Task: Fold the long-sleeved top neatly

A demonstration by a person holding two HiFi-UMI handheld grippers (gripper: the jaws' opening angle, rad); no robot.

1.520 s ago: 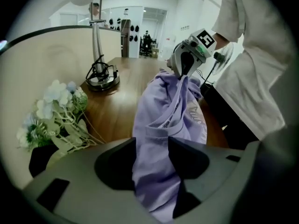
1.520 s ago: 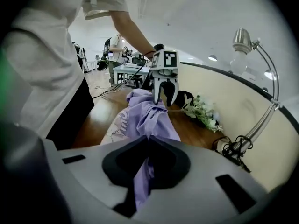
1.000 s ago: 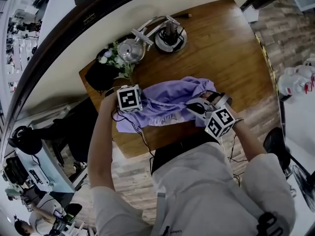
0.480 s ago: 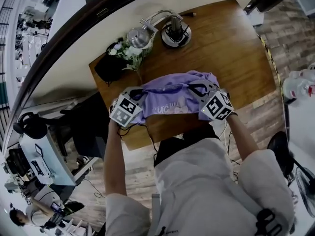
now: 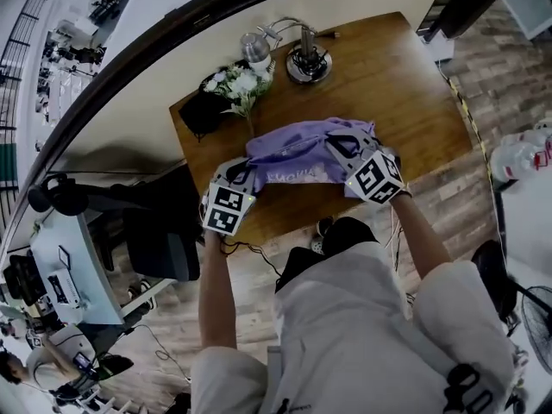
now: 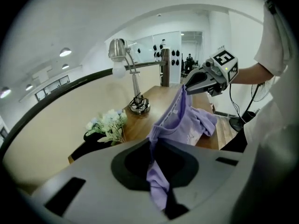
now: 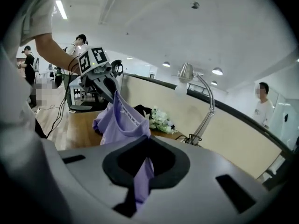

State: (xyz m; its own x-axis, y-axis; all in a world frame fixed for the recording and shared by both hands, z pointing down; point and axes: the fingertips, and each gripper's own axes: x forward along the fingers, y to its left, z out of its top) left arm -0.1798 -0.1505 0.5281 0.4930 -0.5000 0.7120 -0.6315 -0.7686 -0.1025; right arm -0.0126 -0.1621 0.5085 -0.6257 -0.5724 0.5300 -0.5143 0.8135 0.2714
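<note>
Left gripper [image 6: 156, 164]: jaws clamped tight on a purple edge of the long-sleeved top [image 5: 297, 152].
Right gripper [image 7: 140, 171]: jaws pinched together on another edge of the same garment.
Top: stretched between both grippers over the wooden table [image 5: 405, 76], its loose part sagging below.
Writing: white lettering [image 5: 289, 176] on the fabric, too blurred to read.

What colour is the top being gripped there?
Lilac, a light purple. The top shows best in the left gripper view.

A purple top [image 5: 297, 153] held between left hand-held gripper [image 5: 244, 171] and right hand-held gripper [image 5: 339, 148], wooden table [image 5: 405, 84] beneath
</note>
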